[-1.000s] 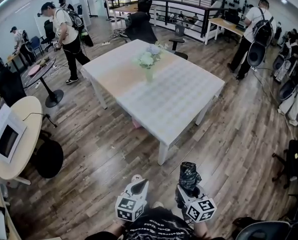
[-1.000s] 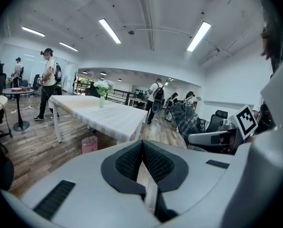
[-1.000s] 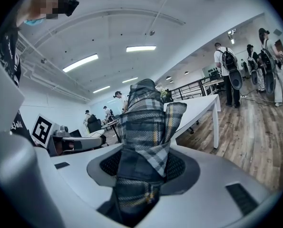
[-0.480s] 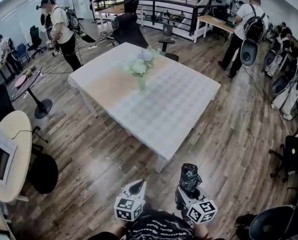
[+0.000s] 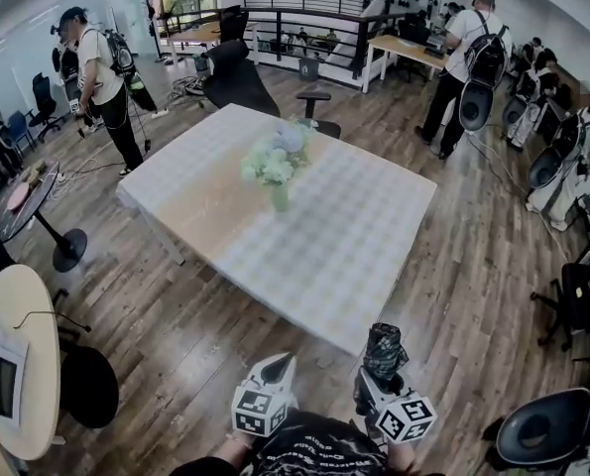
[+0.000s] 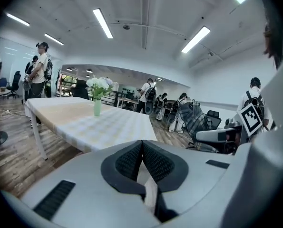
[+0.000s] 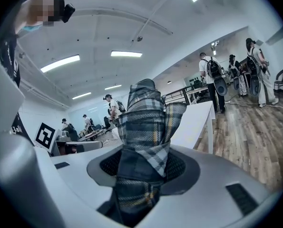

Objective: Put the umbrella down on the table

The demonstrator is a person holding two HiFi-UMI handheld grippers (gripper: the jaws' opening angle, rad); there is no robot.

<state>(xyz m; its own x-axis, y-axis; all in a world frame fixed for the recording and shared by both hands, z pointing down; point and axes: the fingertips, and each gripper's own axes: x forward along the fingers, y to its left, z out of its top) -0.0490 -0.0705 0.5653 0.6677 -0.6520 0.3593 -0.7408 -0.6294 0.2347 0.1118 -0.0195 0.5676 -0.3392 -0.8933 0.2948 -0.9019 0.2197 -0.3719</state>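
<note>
A folded plaid umbrella (image 5: 384,349) stands upright in my right gripper (image 5: 378,373), low in the head view, over the wooden floor just short of the table's near corner. In the right gripper view the umbrella (image 7: 144,125) fills the gap between the jaws, and the right gripper (image 7: 143,167) is shut on it. My left gripper (image 5: 275,368) hangs beside it to the left, and in its own view the left gripper (image 6: 142,145) is shut with nothing in it. The white table (image 5: 346,238) with a checked cloth lies ahead; it also shows as the table (image 6: 113,127) and the table (image 7: 194,120).
A vase of pale flowers (image 5: 277,165) stands mid-table. A black office chair (image 5: 237,79) is at the table's far side. A round table (image 5: 25,337) and black stool (image 5: 88,387) are on the left, another chair (image 5: 544,434) at the lower right. Several people stand around the room.
Both grippers have moved forward together toward the table, whose near corner now lies much closer. The umbrella stays in the right gripper, and neither gripper's jaws have changed.
</note>
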